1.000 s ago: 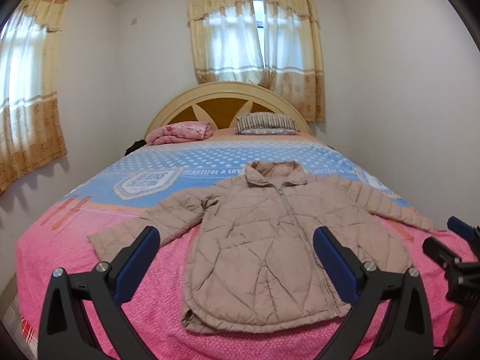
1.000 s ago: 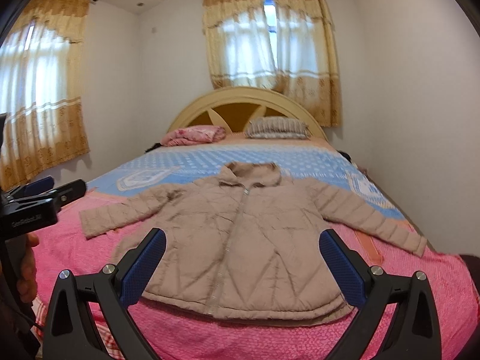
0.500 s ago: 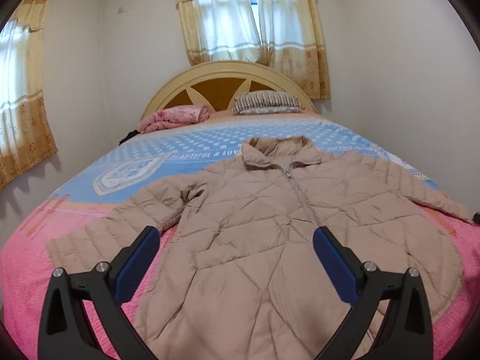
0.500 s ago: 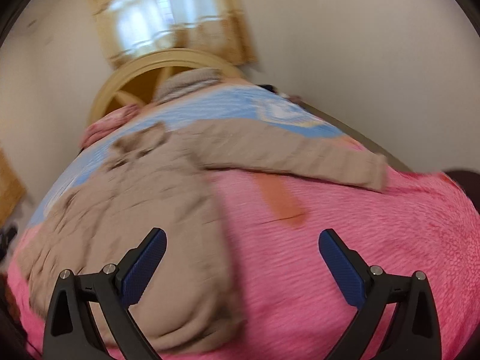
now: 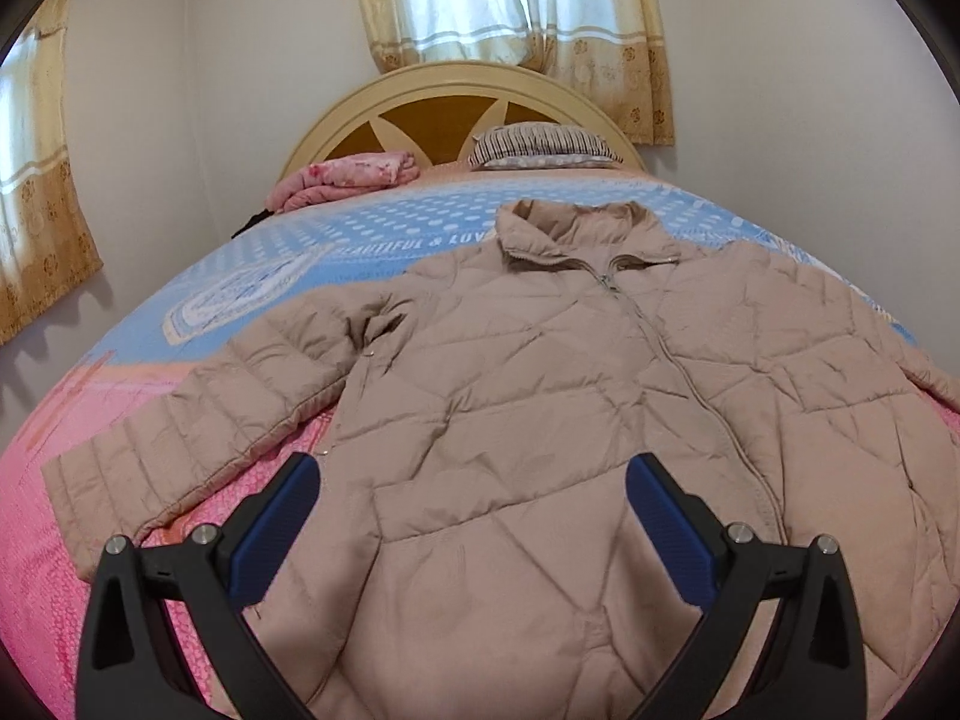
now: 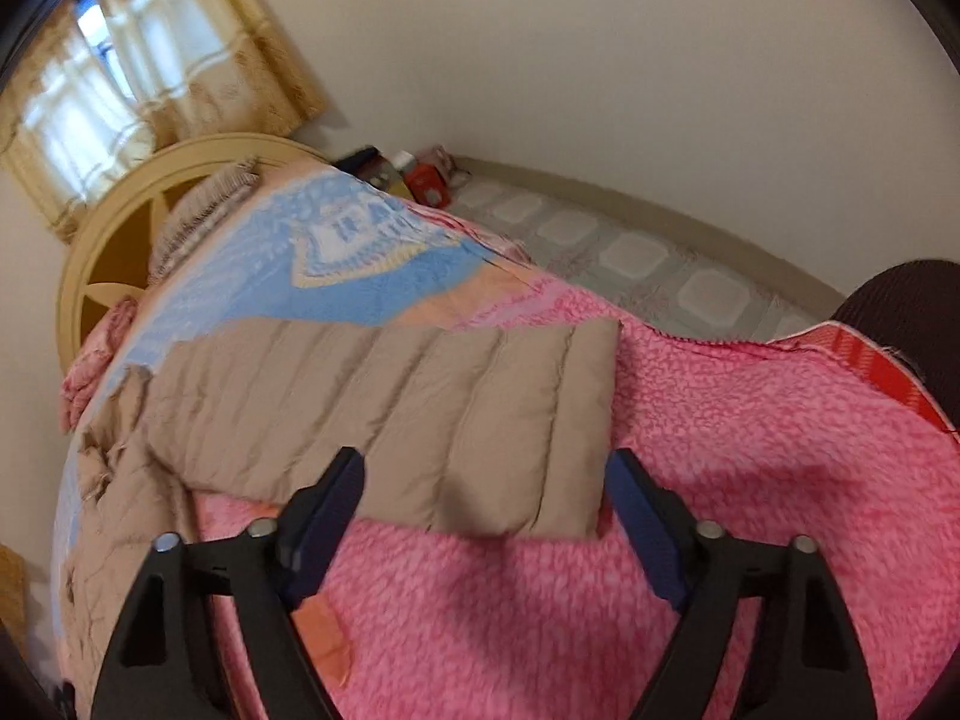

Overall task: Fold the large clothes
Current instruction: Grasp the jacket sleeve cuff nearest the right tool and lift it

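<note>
So the beige puffer jacket [image 5: 540,396] is spread flat, front up and zipped, across the middle of the left wrist frame, collar toward the top. The left gripper [image 5: 471,516] hangs over its lower half at the bottom centre, jaws spread wide with nothing between them. In the right wrist view, one sleeve [image 6: 420,420] lies across the middle, cuff end pointing right, and the right gripper [image 6: 483,510] sits just at that cuff's lower edge, jaws closing but the pads not on the fabric yet. It all lies on a bed with a pink and blue blanket [image 5: 36,540]. Rounded headboard [image 5: 456,90], striped pillow [image 5: 540,144] and curtains [image 5: 510,0] are up top. The right view is tilted and a bit blurry.
</note>
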A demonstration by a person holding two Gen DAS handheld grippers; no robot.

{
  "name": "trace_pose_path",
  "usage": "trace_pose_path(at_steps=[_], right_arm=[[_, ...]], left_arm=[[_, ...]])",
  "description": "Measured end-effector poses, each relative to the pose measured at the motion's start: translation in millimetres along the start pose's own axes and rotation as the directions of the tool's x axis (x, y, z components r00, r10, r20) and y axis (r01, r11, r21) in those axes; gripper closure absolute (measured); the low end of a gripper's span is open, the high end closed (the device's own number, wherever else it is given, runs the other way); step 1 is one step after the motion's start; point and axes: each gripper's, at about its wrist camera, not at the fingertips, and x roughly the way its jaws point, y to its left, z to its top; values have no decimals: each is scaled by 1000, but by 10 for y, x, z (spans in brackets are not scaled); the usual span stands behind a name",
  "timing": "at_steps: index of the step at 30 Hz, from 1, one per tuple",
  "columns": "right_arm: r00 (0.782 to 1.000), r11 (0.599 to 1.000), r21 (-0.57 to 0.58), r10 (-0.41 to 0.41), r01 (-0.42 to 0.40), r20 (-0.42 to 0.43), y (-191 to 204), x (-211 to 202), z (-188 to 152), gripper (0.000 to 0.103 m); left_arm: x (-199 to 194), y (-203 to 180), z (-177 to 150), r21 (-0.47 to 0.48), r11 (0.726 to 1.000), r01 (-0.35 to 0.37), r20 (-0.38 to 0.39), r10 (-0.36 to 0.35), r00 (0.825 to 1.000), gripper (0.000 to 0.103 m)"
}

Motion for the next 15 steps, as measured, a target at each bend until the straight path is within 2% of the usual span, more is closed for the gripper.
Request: trace_pose_path(at_steps=[1,2,3,4,5,7,9,15], right_arm=[[1000,1000,4,0,0,-24,-10,72,-2,27],[999,1000,13,7,-6,-48,-15,165,9,33],[997,999,24,23,-21,-69,-24,228,5,46],[996,999,33,45,-42,-79,-28,254,-10,54],[995,997,31,69,-67,-76,-42,258,6,70],[994,996,30,85,-83,-70,-39,218,33,84],[993,995,21,98,-97,-58,-28,138,54,87],[998,988,-140,70,-67,12,311,-180,228,92]], left_arm=[[-7,12,7,-5,1000,3,1,-3,1000,0],[-18,26,18,-11,1000,8,4,-8,1000,0],[-8,41,39,-14,1000,13,6,-13,1000,0],[-21,54,52,-17,1000,15,9,-14,1000,0],[-28,68,66,-17,1000,15,12,-15,1000,0],[-59,101,93,-22,1000,19,20,-18,1000,0],[-81,148,116,-32,999,24,27,-24,999,0],[-146,247,160,-55,998,40,41,-38,998,0]])
